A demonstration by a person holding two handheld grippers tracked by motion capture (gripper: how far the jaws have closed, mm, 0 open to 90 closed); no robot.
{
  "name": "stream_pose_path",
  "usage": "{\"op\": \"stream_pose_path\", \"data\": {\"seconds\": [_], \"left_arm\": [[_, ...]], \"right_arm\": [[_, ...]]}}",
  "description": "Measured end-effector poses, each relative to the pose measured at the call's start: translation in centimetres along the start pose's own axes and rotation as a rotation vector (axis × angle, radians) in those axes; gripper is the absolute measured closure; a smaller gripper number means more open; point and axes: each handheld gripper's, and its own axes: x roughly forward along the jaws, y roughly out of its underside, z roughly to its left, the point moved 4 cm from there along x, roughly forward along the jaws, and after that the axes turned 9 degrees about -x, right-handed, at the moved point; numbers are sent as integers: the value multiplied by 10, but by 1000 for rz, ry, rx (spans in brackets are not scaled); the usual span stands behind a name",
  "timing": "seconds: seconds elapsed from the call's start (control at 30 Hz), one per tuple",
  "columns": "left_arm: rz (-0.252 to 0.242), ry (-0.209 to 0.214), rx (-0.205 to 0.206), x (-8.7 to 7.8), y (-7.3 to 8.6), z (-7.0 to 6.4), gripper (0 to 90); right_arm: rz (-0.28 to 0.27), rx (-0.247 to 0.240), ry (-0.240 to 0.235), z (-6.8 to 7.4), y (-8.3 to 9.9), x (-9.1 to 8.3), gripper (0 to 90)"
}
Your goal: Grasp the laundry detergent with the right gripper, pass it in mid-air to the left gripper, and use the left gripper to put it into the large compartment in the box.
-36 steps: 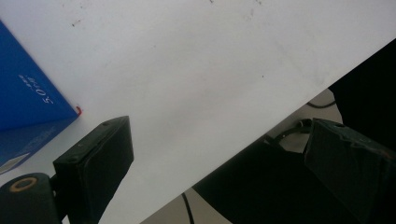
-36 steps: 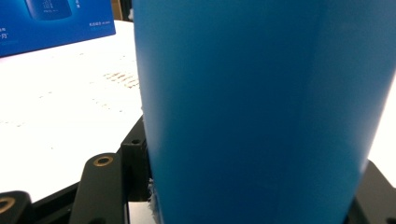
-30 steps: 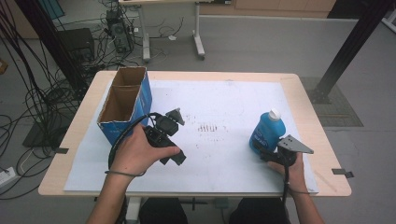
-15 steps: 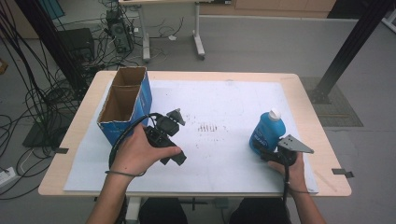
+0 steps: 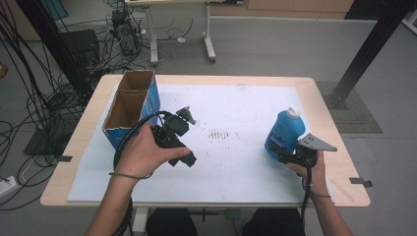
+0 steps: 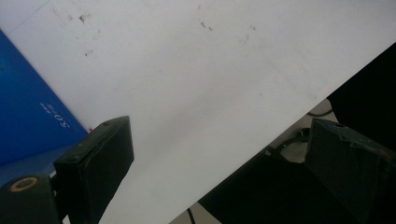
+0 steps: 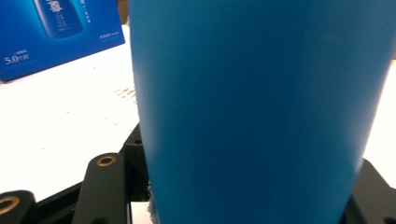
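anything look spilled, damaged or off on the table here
Nothing spilled or broken. The blue bottle stands capped in the right gripper. The open box sits upright. The one oddity is a patch of small dark marks on the white sheet, mid-table, looking like old stains.

Blue bottle (image 7: 261, 107) — top and base cut off; label hidden.

left tool (image 5: 189, 160): jaws apart, empty | right tool (image 5: 275, 153): jaws clamped, gripping
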Motion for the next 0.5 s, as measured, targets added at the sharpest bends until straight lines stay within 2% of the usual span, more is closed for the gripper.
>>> {"op": "stream_pose_path", "data": {"seconds": [0.13, 0.37, 0.5], "left_arm": [[-8, -2, 24, -5, -4, -2, 83], [-18, -8, 74, -21, -9, -4, 83], [-18, -17, 102, -30, -11, -5, 83]], "right_arm": [[31, -6, -31, -1, -12, -4, 411], [30, -27, -98, 0, -35, -10, 411], [16, -28, -152, 2, -48, -14, 412]]}}
